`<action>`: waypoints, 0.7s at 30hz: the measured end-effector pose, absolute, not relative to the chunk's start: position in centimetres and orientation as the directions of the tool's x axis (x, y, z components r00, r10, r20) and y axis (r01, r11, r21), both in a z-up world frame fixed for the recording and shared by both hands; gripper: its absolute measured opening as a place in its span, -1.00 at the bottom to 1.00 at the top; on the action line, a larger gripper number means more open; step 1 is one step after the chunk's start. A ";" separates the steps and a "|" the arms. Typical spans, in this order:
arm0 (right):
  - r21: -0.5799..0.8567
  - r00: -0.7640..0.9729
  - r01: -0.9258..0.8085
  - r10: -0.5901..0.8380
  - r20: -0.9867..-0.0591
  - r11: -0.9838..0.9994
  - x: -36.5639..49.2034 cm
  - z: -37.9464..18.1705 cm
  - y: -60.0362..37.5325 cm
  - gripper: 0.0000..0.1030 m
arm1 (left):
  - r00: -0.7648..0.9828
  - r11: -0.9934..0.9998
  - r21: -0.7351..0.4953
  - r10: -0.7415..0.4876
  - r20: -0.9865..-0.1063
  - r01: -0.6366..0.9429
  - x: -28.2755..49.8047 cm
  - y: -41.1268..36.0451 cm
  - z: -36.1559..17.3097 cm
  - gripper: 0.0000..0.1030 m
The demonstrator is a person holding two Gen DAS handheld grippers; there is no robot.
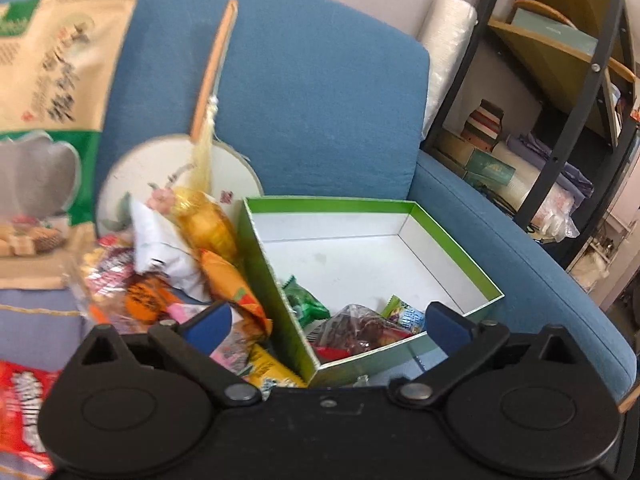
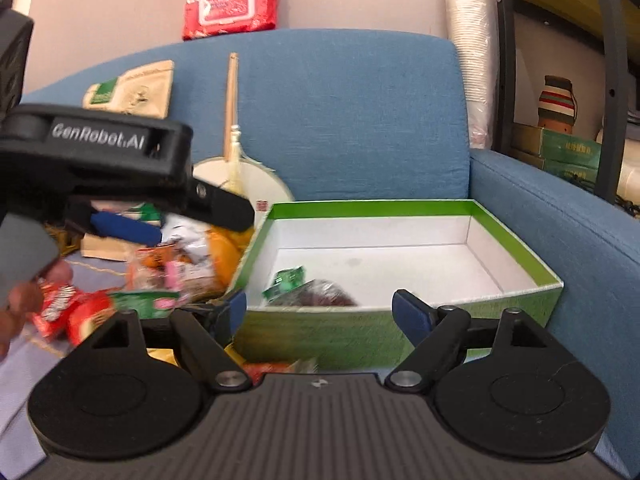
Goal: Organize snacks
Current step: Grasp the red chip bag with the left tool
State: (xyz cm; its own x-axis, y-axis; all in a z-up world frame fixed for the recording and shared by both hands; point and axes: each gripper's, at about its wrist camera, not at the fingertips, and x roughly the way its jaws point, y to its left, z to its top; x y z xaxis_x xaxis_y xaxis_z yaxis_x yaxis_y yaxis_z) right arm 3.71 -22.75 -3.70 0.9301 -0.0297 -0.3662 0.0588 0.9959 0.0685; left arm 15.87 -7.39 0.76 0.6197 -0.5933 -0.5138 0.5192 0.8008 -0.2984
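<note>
With both my left gripper (image 1: 326,322) and right gripper (image 2: 318,312) spread wide and empty, I judge the light, crinkly, slippery snack packets (image 1: 168,280) heaped beside the green box (image 1: 452,240) best pinched at a sealed edge.

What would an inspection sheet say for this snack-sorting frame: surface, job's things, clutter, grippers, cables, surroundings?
Surface: blue sofa, lavender cloth at left.
Job's things: green box on the seat, a few snack packets in its near corner; loose snack pile beside it at left.
Clutter: round fan, large beige bag against the backrest, red wipes pack on top.
Grippers: left gripper and right gripper open, holding nothing.
Cables: nothing seen.
Surroundings: shelf unit, stacked cups.
</note>
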 end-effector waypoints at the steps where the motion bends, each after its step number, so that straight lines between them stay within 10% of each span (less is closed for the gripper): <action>1: 0.079 0.930 0.051 -0.019 -0.368 0.996 3.2 -3.7 -22.4 1.00 | 0.632 0.807 -0.290 -0.586 -0.508 0.515 15.3 -6.8 1.1 1.00; 21: 0.172 0.818 -0.213 0.272 -0.508 0.962 1.4 -5.5 -14.9 1.00 | 0.691 0.943 -0.205 -0.332 -0.642 0.262 11.8 5.9 -3.1 1.00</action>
